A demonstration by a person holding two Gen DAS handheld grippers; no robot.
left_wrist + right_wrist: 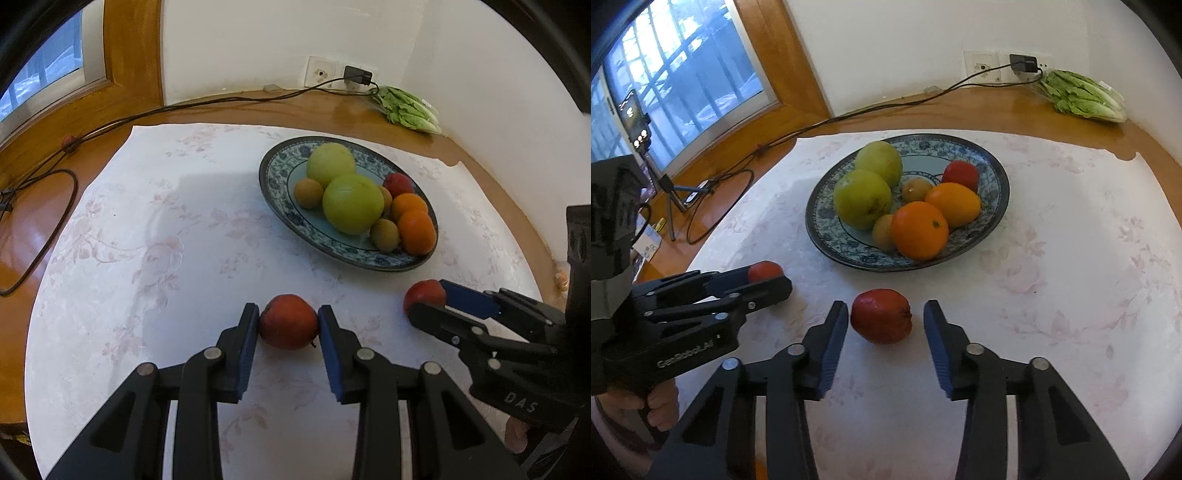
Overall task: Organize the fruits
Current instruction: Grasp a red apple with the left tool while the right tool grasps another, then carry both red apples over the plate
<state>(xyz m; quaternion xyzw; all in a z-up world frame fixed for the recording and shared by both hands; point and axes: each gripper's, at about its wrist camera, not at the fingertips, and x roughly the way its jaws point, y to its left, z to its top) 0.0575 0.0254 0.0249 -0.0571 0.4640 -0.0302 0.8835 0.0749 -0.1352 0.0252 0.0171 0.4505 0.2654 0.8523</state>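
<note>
Left gripper (288, 321) of mine clamps a red fruit (288, 322) between both blue pads. Right gripper (885, 325) stands apart around a second red fruit (881, 315), gaps on both sides. Ahead of both sits the patterned plate (997, 192) holding green, orange and brown fruit.

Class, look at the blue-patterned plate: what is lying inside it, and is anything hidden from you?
In the plate lie two green apples, two oranges, a red fruit and small brown fruits. The plate's centre beneath them is mostly covered; anything tucked behind the pile cannot be seen.
</note>
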